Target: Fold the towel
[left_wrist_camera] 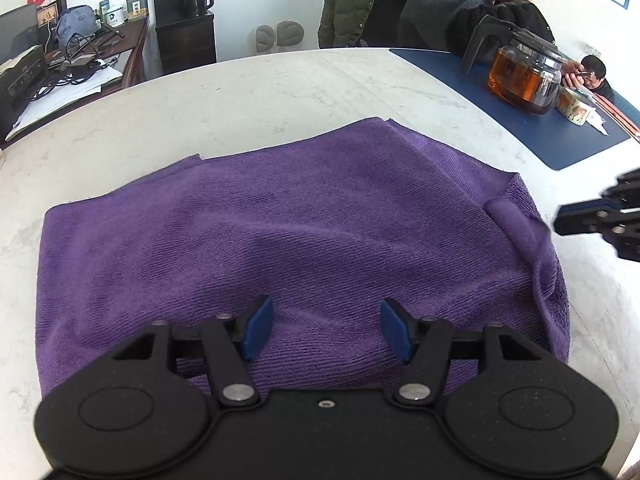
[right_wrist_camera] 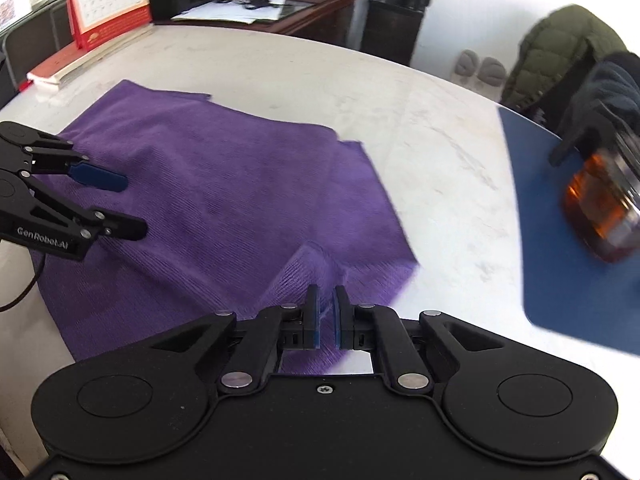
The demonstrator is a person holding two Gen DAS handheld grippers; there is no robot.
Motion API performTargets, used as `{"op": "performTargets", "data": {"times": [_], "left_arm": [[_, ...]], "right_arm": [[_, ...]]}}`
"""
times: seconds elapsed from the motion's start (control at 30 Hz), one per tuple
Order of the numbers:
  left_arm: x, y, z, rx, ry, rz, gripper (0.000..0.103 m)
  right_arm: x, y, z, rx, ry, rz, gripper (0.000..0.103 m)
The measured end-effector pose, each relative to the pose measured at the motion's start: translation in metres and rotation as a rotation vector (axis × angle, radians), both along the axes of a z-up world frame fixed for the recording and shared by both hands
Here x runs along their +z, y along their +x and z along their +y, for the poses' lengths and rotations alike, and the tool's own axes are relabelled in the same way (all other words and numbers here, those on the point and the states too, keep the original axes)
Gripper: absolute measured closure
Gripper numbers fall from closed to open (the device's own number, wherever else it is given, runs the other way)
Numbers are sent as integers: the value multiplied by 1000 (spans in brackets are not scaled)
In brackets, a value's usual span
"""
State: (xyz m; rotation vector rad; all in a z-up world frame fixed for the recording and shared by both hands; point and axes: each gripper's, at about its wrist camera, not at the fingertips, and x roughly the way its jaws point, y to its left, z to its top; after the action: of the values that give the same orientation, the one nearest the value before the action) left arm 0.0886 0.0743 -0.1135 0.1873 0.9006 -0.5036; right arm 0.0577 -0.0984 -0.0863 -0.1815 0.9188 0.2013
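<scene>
right wrist view shows right gripper (right_wrist_camera: 326,300) pinching towel (right_wrist_camera: 224,184), left wrist view doesn't

The left gripper (left_wrist_camera: 326,330) hangs open over the near edge of the purple towel (left_wrist_camera: 280,232), which spreads ahead of it on the pale table (left_wrist_camera: 240,92). Right of it, the right gripper (left_wrist_camera: 560,220) reaches the towel's raised corner. Far right ahead, a teapot (left_wrist_camera: 524,76) stands on a blue mat (left_wrist_camera: 560,140).

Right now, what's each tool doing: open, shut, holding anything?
Left tool: open, over the purple towel, gripping nothing.
Right tool: shut on a raised fold at the towel's edge.
</scene>
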Motion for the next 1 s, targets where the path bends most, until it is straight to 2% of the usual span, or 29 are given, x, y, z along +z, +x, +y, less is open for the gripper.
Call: {"op": "performTargets", "data": {"times": [0.13, 0.2, 0.23, 0.3, 0.37, 0.43, 0.53, 0.7, 0.8, 0.93, 1.0], "left_arm": [[-1, -2, -3, 5, 15, -14, 44], [-1, -4, -7, 6, 31, -25, 42], [-2, -5, -9, 6, 40, -30, 41], [-2, -5, -11, 15, 46, -29, 40], [-2, -4, -12, 27, 46, -25, 40], [-2, -4, -12, 31, 46, -25, 40], [-1, -2, -12, 32, 49, -19, 40], [0, 2, -14, 41, 56, 5, 40], [0, 2, -14, 50, 54, 9, 39], [-1, 0, -13, 59, 50, 0, 39], [-1, 0, -14, 62, 47, -1, 39]], "right_arm": [[0, -27, -25, -76, 46, 31, 97], [-1, -33, -36, -118, 131, 52, 96], [-1, -34, -37, -125, 156, 46, 93], [2, -31, -31, -95, 153, 12, 82], [6, -25, -23, -59, 157, -23, 64], [9, -13, -5, 10, 163, -60, 57], [3, 8, 28, 123, 129, -81, 55], [-26, 31, 55, 183, 35, -37, 54], [-24, 27, 48, 183, 40, -30, 60], [-17, 23, 33, 150, 59, -4, 91], [-14, 20, 21, 115, 83, 10, 97]]}}
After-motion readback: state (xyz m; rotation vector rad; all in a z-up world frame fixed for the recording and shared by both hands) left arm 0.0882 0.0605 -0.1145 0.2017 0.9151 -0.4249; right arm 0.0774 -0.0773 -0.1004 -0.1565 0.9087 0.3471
